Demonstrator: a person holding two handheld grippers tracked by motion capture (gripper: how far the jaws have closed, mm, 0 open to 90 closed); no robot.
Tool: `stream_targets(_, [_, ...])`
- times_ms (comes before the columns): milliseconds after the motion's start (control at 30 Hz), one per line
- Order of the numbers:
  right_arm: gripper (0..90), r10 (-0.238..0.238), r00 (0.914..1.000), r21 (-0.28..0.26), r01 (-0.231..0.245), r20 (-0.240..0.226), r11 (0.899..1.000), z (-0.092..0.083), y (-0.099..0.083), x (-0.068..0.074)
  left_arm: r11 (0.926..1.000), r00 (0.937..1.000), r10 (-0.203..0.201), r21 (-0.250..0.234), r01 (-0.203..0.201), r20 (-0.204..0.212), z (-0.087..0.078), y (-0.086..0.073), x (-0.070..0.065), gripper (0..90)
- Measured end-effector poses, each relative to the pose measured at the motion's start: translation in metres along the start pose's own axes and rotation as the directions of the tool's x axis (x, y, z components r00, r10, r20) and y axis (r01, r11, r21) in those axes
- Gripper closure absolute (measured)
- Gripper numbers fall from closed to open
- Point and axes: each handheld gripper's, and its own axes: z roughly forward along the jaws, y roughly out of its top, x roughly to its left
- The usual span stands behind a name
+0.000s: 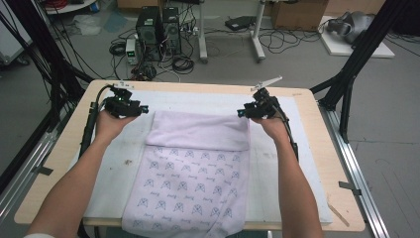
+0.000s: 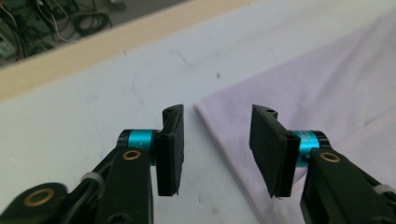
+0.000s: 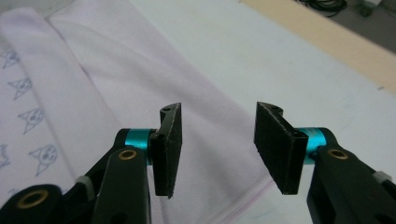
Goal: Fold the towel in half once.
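Both grippers hang open over the far corners of the folded cloth.

The cloth (image 1: 190,173) lies flat on the white mat (image 1: 114,163) in the middle of the table (image 1: 317,163). Its far end is folded back toward the person, so a plain lilac band crosses it above the printed part, and its near end hangs over the table's near edge. The left gripper (image 1: 144,108) is just off the cloth's far left corner. In the left gripper view its jaws stand moderately apart with nothing between them, and the cloth's corner (image 2: 299,93) lies below the gap. The right gripper (image 1: 239,113) is at the cloth's far right corner. In the right gripper view its jaws are likewise apart and empty, above the cloth's folded edge (image 3: 140,79). Neither gripper touches the cloth.
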Motion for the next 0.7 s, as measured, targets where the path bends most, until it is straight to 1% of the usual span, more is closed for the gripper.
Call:
stream_targets(33, [50.0, 0.011, 0.9997, 0.000, -0.011, -0.024, 1.000, 0.003, -0.009, 0.002, 1.0000, 1.0000, -0.008, -0.002, 0.008, 0.005, 0.000, -0.005, 0.000, 53.4])
stream_targets(67, [47.8, 0.024, 0.9989, 0.020, -0.024, -0.041, 1.000, 0.005, -0.012, 0.003, 0.9999, 0.9998, -0.014, 0.000, 0.014, 0.016, -0.001, -0.014, 0.000, 53.0])
stream_targets(100, [48.5, 0.018, 0.9988, 0.019, -0.018, -0.046, 1.000, 0.007, -0.020, 0.008, 0.9999, 0.9996, -0.014, 0.000, 0.014, 0.024, -0.001, -0.018, -0.001, 52.6])
stream_targets(167, [48.4, 0.000, 0.9983, 0.026, 0.002, -0.059, 1.000, 0.009, -0.029, 0.016, 1.0000, 0.9989, -0.006, -0.003, 0.007, 0.046, -0.003, -0.029, -0.004, 52.5])
stream_targets(233, [48.8, -0.003, 0.9967, 0.008, 0.004, -0.082, 1.000, 0.010, -0.038, 0.026, 0.9999, 0.9980, 0.009, -0.005, -0.009, 0.062, -0.003, -0.037, -0.010, 52.3])
stream_targets(267, [48.9, -0.015, 0.9962, 0.019, 0.016, -0.085, 1.000, 0.010, -0.042, 0.031, 0.9998, 0.9967, 0.016, 0.009, -0.016, 0.079, -0.003, -0.040, -0.013, 52.3])
stream_targets(300, [49.6, -0.024, 0.9959, 0.016, 0.025, -0.088, 1.000, 0.010, -0.046, 0.035, 0.9987, 0.9947, 0.040, 0.028, -0.043, 0.095, -0.002, -0.043, -0.018, 52.1])
stream_targets(333, [50.5, -0.025, 0.9947, 0.004, 0.025, -0.100, 1.000, 0.011, -0.052, 0.041, 0.9985, 0.9939, 0.052, 0.015, -0.053, 0.097, -0.002, -0.045, -0.022, 52.0])
stream_targets(367, [50.5, -0.031, 0.9943, 0.005, 0.032, -0.102, 0.999, 0.011, -0.055, 0.043, 0.9983, 0.9924, 0.058, 0.001, -0.059, 0.108, -0.003, -0.048, -0.025, 52.8])
stream_targets(400, [50.9, -0.038, 0.9942, 0.015, 0.040, -0.101, 0.999, 0.012, -0.059, 0.047, 0.9984, 0.9901, 0.056, -0.003, -0.056, 0.129, -0.003, -0.051, -0.028, 53.9])
stream_targets(433, [51.2, -0.048, 0.9935, 0.021, 0.051, -0.103, 0.998, 0.013, -0.063, 0.050, 0.9984, 0.9886, 0.056, -0.003, -0.056, 0.140, -0.001, -0.054, -0.031, 53.9])
stream_targets(467, [51.2, -0.047, 0.9926, 0.029, 0.051, -0.112, 0.998, 0.015, -0.066, 0.052, 0.9976, 0.9872, 0.069, 0.002, -0.069, 0.144, 0.000, -0.057, -0.034, 53.9])
stream_targets(533, [51.4, -0.049, 0.9924, 0.039, 0.054, -0.113, 0.998, 0.018, -0.072, 0.056, 0.9971, 0.9851, 0.073, 0.008, -0.075, 0.156, 0.004, -0.062, -0.037, 53.8])
stream_targets(567, [51.4, -0.054, 0.9920, 0.046, 0.060, -0.114, 0.997, 0.020, -0.075, 0.057, 0.9974, 0.9853, 0.069, 0.009, -0.071, 0.156, 0.006, -0.063, -0.038, 53.8])
stream_targets(633, [53.2, -0.059, 0.9931, 0.072, 0.066, -0.102, 0.995, 0.023, -0.081, 0.058, 0.9966, 0.9857, 0.072, 0.028, -0.078, 0.152, 0.011, -0.063, -0.040, 54.0])
stream_targets(700, [57.9, -0.050, 0.9937, 0.064, 0.057, -0.100, 0.996, 0.024, -0.086, 0.057, 0.9955, 0.9852, 0.079, 0.039, -0.086, 0.152, 0.015, -0.064, -0.041, 58.3])
